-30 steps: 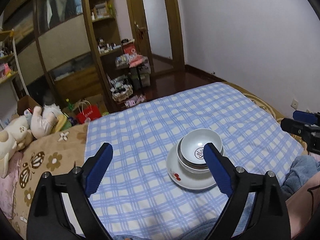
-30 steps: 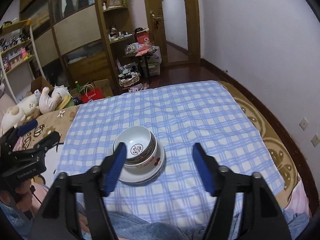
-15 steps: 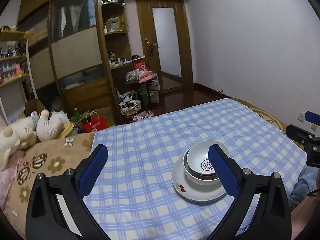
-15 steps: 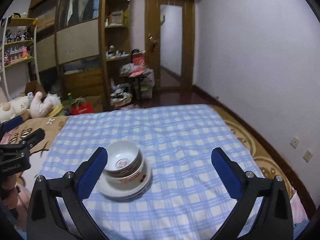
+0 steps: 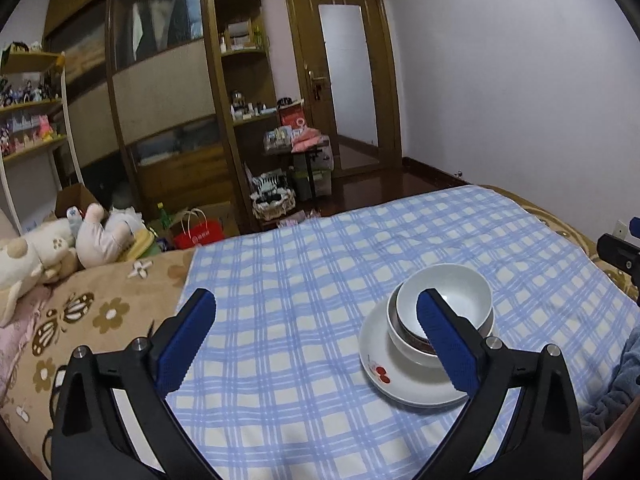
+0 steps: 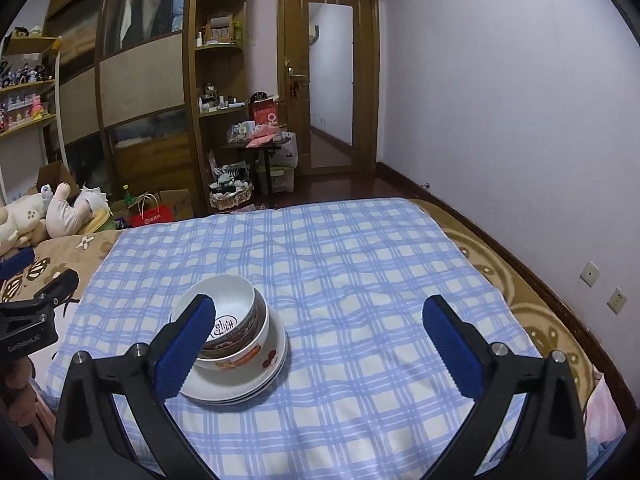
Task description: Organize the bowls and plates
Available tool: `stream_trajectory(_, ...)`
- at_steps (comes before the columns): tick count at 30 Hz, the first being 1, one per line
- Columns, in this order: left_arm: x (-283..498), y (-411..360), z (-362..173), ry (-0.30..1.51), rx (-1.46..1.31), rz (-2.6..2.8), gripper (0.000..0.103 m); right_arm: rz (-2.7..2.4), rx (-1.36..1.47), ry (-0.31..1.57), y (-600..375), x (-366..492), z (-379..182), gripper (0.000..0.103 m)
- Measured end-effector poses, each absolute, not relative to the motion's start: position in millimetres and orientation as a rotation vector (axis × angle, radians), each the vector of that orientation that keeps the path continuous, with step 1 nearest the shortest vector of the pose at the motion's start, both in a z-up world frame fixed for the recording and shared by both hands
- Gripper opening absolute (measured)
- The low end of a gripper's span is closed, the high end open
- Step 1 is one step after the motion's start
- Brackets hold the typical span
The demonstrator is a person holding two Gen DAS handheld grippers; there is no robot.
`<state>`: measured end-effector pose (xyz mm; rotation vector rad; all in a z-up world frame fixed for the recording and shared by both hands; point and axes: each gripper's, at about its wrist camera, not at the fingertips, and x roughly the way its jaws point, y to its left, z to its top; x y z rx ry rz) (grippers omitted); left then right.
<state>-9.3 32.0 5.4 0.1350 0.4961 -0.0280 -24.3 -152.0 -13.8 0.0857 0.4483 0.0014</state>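
Observation:
A stack of white bowls (image 5: pixel 452 304) sits nested on white plates (image 5: pixel 384 380) on the blue checked cloth (image 5: pixel 304 280) over the bed. The same stack shows in the right wrist view, bowls (image 6: pixel 232 308) on plates (image 6: pixel 256 384). My left gripper (image 5: pixel 316 340) is open and empty, held back above the cloth, with its right finger in front of the bowls. My right gripper (image 6: pixel 316 344) is open and empty, its left finger in front of the stack. Each gripper also shows at the edge of the other's view, the right one (image 5: pixel 620 252) and the left one (image 6: pixel 28 316).
Plush toys (image 5: pixel 60 248) lie on the brown flowered bedding (image 5: pixel 80 320) at the left. A wardrobe and shelves (image 5: pixel 168 100) stand beyond the bed, with a red bag (image 5: pixel 200 234) and clutter on the floor. A plain wall (image 6: pixel 500 100) runs along the right.
Both grippers have lifted and tilted up, pulling back from the stack. The bowls and plates have stayed put on the cloth. Both grippers remain open.

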Motion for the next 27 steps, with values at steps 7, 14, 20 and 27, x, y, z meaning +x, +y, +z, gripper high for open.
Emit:
stream_trajectory(7,0.3,37.6,-7.0,0.543,0.111,-0.017,0.099,-0.032,0.096,0.450,-154.0,-23.1,-16.3,0.103)
stream_trajectory(14,-5.0,37.7,-3.5,0.530,0.112,-0.039,0.099,-0.042,0.099,0.448,-156.1,-23.9,-16.8,0.103)
stream_trajectory(20,-9.8,34.6,-1.6,0.506,0.137,-0.020,0.099,-0.076,0.084,0.414,-152.8,-33.0,-12.2,0.103)
stream_trajectory(27,-11.7,33.7,-1.0,0.502,0.143,-0.018,0.099,-0.076,0.090,0.422,-153.7,-34.8,-11.8,0.103)
